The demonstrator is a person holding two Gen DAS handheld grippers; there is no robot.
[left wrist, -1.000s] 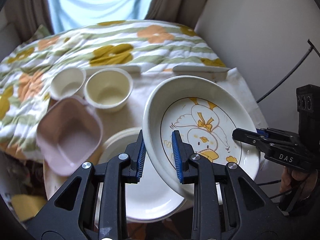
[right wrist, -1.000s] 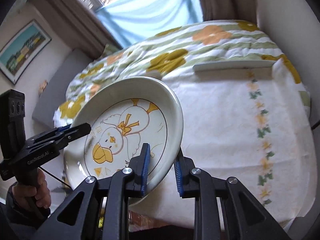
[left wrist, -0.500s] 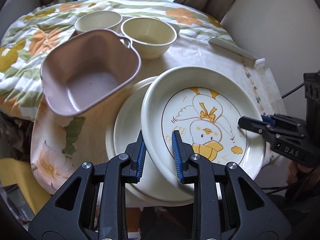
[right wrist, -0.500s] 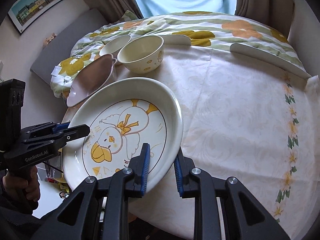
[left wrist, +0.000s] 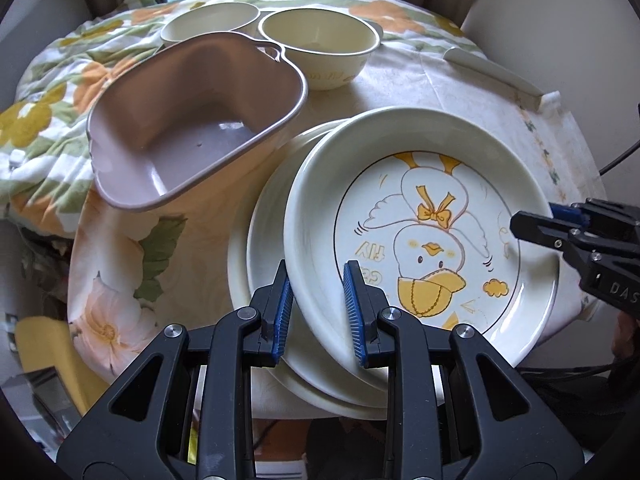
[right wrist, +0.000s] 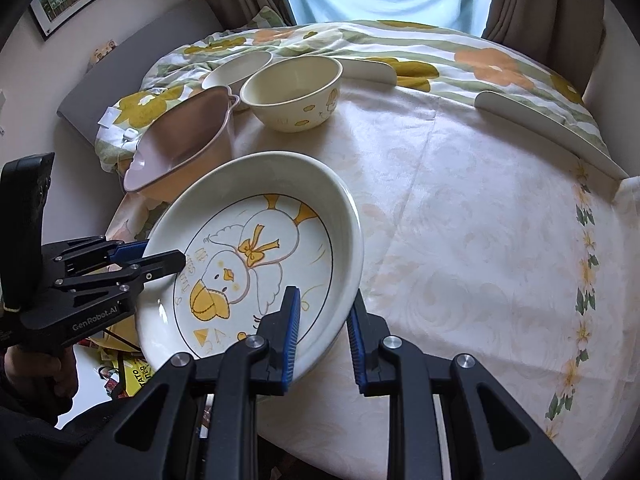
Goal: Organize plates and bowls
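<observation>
A cream duck plate [left wrist: 424, 220] with a yellow cartoon duck is held by both grippers. My left gripper [left wrist: 318, 304] is shut on its near left rim. My right gripper [right wrist: 323, 330] is shut on the opposite rim; the duck plate [right wrist: 256, 272] is tilted in that view. It sits just above a plain cream plate [left wrist: 260, 240] on the table. A pink heart-shaped bowl [left wrist: 192, 120] is to the left. Two cream bowls, the nearer [left wrist: 320, 46] and the farther [left wrist: 210, 26], stand behind it.
The round table [right wrist: 460, 220] has a pale floral cloth. A bed with a flowered quilt [right wrist: 400, 52] lies behind it. White chair backs [right wrist: 548, 128] edge the far side. A wall rises on the right.
Both grippers have carried the duck plate lower and closer over the plain plate. The pink bowl and cream bowls now appear nearer in the left wrist view.
</observation>
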